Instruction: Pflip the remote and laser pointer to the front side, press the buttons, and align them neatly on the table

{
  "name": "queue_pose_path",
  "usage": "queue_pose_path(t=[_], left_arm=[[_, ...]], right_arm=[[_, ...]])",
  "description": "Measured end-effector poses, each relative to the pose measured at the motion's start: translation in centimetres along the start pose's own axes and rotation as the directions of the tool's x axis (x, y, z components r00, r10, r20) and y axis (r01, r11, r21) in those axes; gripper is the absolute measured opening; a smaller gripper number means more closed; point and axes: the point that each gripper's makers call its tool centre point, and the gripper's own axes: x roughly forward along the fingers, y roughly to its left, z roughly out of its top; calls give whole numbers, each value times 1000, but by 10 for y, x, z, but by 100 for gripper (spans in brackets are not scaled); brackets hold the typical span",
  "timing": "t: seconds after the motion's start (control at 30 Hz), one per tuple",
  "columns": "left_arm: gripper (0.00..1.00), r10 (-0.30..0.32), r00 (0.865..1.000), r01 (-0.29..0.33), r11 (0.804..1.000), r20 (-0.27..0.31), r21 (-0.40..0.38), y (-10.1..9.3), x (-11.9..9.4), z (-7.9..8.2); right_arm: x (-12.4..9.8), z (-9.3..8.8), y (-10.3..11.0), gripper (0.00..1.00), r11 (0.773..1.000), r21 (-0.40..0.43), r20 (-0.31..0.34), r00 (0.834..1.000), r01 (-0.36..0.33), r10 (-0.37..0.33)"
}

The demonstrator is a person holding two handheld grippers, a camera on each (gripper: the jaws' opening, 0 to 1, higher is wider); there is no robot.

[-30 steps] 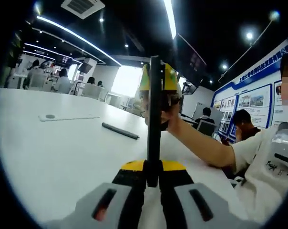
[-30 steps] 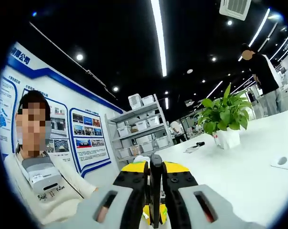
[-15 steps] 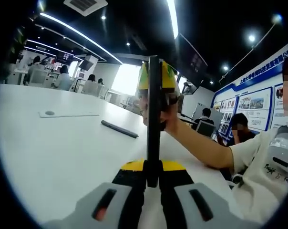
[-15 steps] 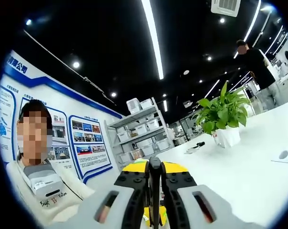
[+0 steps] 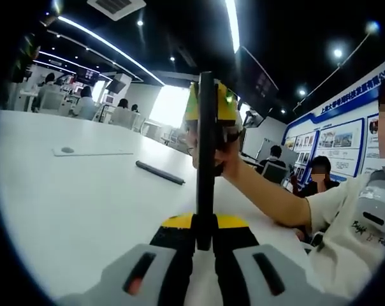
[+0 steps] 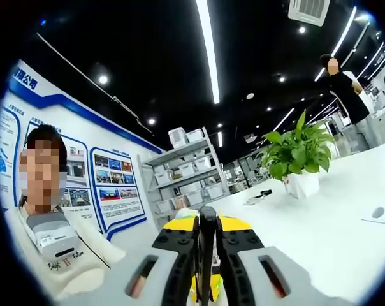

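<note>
A thin black remote [image 5: 205, 178] stands edge-on above the white table [image 5: 84, 210], held at both ends. My left gripper [image 5: 205, 233] is shut on its near end. At its far end is my right gripper [image 5: 208, 108], yellow-tipped, with a person's hand behind it. In the right gripper view, my right gripper [image 6: 207, 233] is shut on the same dark edge of the remote [image 6: 207, 220], and the yellow tips of my left gripper [image 6: 204, 290] show below. The black laser pointer [image 5: 160, 173] lies flat on the table, left of the remote and apart from both grippers.
A flat white plate with a round spot [image 5: 90, 152] lies beyond the pointer. A potted green plant [image 6: 297, 159] stands on the table [image 6: 320, 229] with another white plate [image 6: 380, 215] to its right. A person's forearm [image 5: 269, 197] reaches in from the right. Other people sit far off.
Both views have shifted only slightly with the hands. The remote stays gripped at both ends and the laser pointer has not moved.
</note>
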Motion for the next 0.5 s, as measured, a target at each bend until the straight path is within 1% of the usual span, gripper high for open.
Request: queue_pose_path(t=[0.03, 0.1, 0.13, 0.17, 0.2, 0.23, 0.33, 0.43, 0.5], left_arm=[[12, 1, 1000, -1, 1000, 8, -3, 1, -2, 2], [12, -1, 1000, 1, 1000, 7, 14, 1, -2, 2], [12, -1, 1000, 1, 1000, 16, 23, 1, -3, 3], [12, -5, 1000, 4, 1000, 25, 21, 0, -3, 5], [12, -26, 999, 26, 1000, 37, -2, -3, -3, 7], [12, -30, 999, 30, 1000, 36, -4, -3, -3, 6], [12, -5, 1000, 5, 1000, 16, 16, 1, -2, 3], [12, -12, 1000, 12, 1000, 14, 1, 0, -2, 2], [12, -12, 1000, 12, 1000, 8, 7, 0, -1, 1]], right_arm=[[1, -2, 0, 14, 1000, -9, -11, 1000, 6, -6], [3, -1, 2, 14, 1000, 12, -1, 1000, -13, 13], [4, 1, 4, 14, 999, 23, 14, 999, -31, 31], [3, 2, 3, 14, 999, 22, 25, 999, -28, 28], [4, 5, 4, 14, 999, 27, 43, 998, -44, 43], [3, 5, 4, 14, 998, 32, 45, 998, -47, 45], [2, 7, 2, 14, 998, 50, 55, 998, -38, 36], [1, 8, -1, 14, 998, 56, 54, 998, -30, 27], [1, 6, 3, 13, 997, 57, 42, 998, -43, 41]])
